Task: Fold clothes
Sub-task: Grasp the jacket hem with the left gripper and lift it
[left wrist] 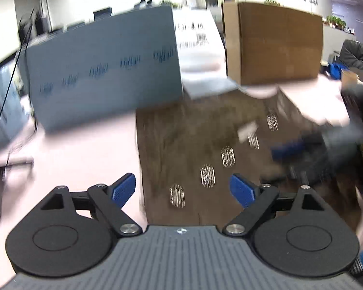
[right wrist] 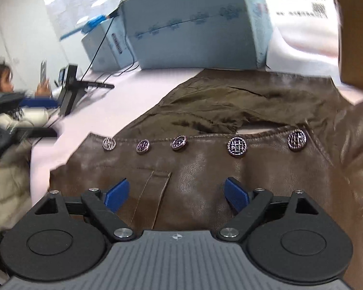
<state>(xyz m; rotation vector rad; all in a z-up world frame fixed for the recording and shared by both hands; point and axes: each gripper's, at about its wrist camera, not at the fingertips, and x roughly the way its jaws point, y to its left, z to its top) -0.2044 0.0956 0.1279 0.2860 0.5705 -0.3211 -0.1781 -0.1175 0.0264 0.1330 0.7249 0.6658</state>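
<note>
Office clutter behind: grey-blue carton (right wrist: 196, 21) and a cardboard box (left wrist: 273, 43) stand at the far edge of the pale table (left wrist: 84, 149). On the table lies the task's thing, a brown leather jacket (right wrist: 205, 169), spread flat with its olive lining (right wrist: 220, 106) exposed along the far side.

From our right gripper (right wrist: 176, 193), the button row (right wrist: 236, 146) runs 9-to-3 across the view, at 12 o'clock from the fingers. So the front edge lies crosswise to this gripper, and a pocket flap (right wrist: 157, 176) sits directly below the gap between the fingers. The fingers are spread wide with nothing between them, hovering over the leather panel.

From our left gripper (left wrist: 182, 191), the same buttons (left wrist: 207, 176) run away diagonally from 6 toward 1 o'clock, so here the jacket's long axis points roughly along the fingers. The jacket's left edge (left wrist: 139, 157) lies just inside the left finger, bare table at 9 o'clock. These fingers are also spread wide and empty. The view is heavily motion-blurred, so we cannot tell whether they touch the fabric.

We judge the right gripper nearer to the buttoned edge, the left nearer to the jacket's side edge. Whether any fold is already in, we cannot tell: the exposed lining fits either a jacket lying open or a panel turned over.
</note>
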